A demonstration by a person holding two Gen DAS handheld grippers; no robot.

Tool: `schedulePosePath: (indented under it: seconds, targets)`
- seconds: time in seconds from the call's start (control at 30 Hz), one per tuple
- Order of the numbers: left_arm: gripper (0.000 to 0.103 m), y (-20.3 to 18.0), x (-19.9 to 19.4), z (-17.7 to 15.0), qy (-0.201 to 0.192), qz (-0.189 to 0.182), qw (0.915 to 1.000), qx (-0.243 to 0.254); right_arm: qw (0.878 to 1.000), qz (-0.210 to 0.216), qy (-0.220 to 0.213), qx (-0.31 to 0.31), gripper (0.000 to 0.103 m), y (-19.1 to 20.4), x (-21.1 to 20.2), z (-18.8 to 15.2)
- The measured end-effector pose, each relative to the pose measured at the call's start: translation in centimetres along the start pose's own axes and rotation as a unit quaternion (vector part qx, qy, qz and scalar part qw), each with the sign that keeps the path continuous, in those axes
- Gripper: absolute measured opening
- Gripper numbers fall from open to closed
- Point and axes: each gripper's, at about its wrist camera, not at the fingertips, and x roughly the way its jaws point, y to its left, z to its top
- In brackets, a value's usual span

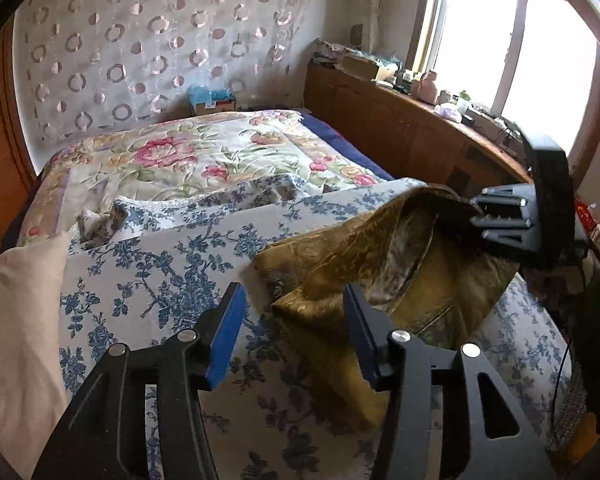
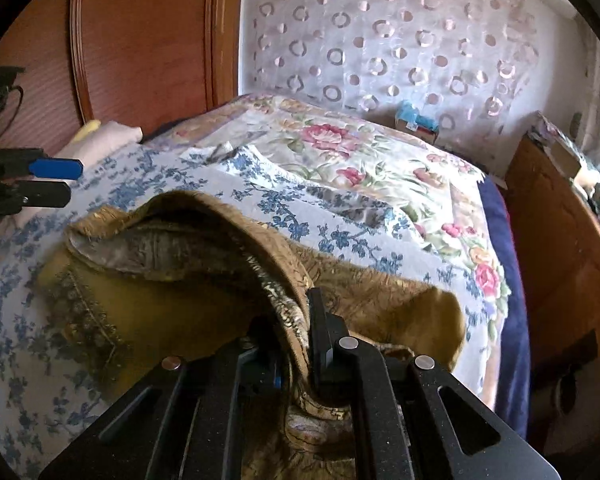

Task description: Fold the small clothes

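A gold-brown patterned garment [image 1: 340, 264] lies on the blue-flowered bedspread [image 1: 160, 264]. My left gripper [image 1: 296, 320] is open, its blue-padded fingers [image 1: 228, 332] hovering just above the garment's near-left edge, empty. My right gripper [image 2: 296, 320] is shut on a fold of the garment [image 2: 204, 300] and lifts that edge so it arches over the rest. The right gripper also shows in the left wrist view [image 1: 500, 216] at the garment's far right edge. The left gripper shows in the right wrist view [image 2: 56, 180] at far left, jaws apart.
A cream pillow [image 1: 16, 320] lies at the bed's left. A rose-patterned quilt [image 1: 204, 152] covers the far half of the bed. A wooden cabinet [image 1: 400, 128] with clutter runs along the window wall at right. A wooden headboard [image 2: 140, 40] stands behind.
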Motion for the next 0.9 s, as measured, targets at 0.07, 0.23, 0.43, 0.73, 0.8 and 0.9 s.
schedulePosePath:
  seconds: [0.07,0.23,0.43,0.73,0.8,0.9]
  targets:
    - [0.052,0.0,0.2,0.0,0.002,0.000,1.0000,0.002,1.000,0.002,0.001,-0.001,0.010,0.0,0.1,0.6]
    - [0.052,-0.2,0.5,0.1,0.005,-0.003,1.0000,0.007,1.000,-0.005,-0.010,0.012,0.024,-1.2,0.5,2.9]
    - [0.052,-0.6,0.4,0.2,0.002,-0.005,0.9999,0.013,0.998,-0.055,-0.026,0.026,0.024,-1.5,0.3,4.9]
    - [0.052,-0.4,2.5,0.9,0.020,-0.001,0.9995,0.025,0.993,-0.076,-0.049,0.072,0.037,-0.9,-3.7,2.6]
    - [0.052,-0.2,3.4,1.1,0.027,0.001,0.9993,0.027,0.993,-0.072,-0.047,0.077,0.044,-0.5,-4.8,1.1]
    - [0.052,0.3,4.6,1.4,0.035,0.002,0.9991,0.022,0.993,-0.076,-0.028,0.085,0.049,-0.6,-5.4,-1.0]
